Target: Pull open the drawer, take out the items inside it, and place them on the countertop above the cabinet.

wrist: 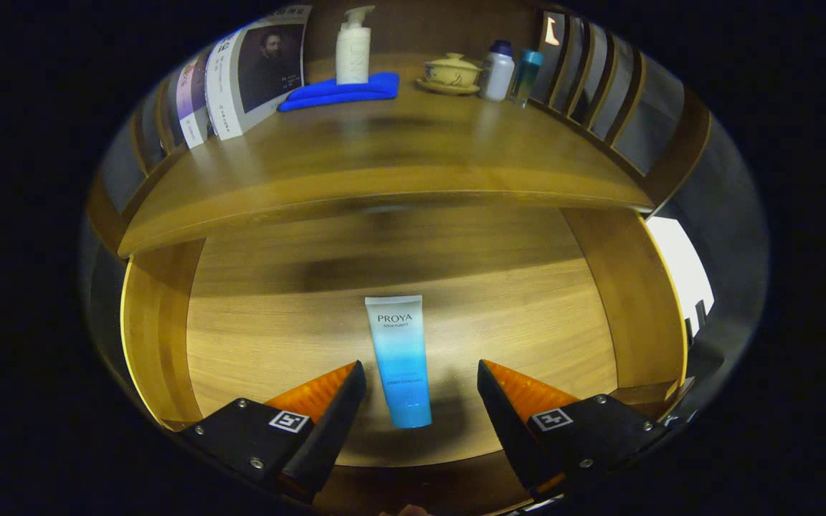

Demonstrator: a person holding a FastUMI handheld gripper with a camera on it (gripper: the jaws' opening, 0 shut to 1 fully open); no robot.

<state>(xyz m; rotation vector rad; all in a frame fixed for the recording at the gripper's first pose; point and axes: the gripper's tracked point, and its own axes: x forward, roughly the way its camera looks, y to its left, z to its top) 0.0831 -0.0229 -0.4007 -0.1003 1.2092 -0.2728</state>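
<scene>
- The tool (pixel 421 373) is spread wide, pinching nothing, above the open drawer (pixel 255 337).
- A blue-and-white tube (pixel 399 358) lies on the drawer floor near the front edge, between the fingers, touching neither.
- On the surface (pixel 384 165), along the back edge: pump bottle (pixel 353 46) on a blue cloth (pixel 341 92), lidded cup (pixel 452 72), two small bottles (pixel 510 70).
</scene>
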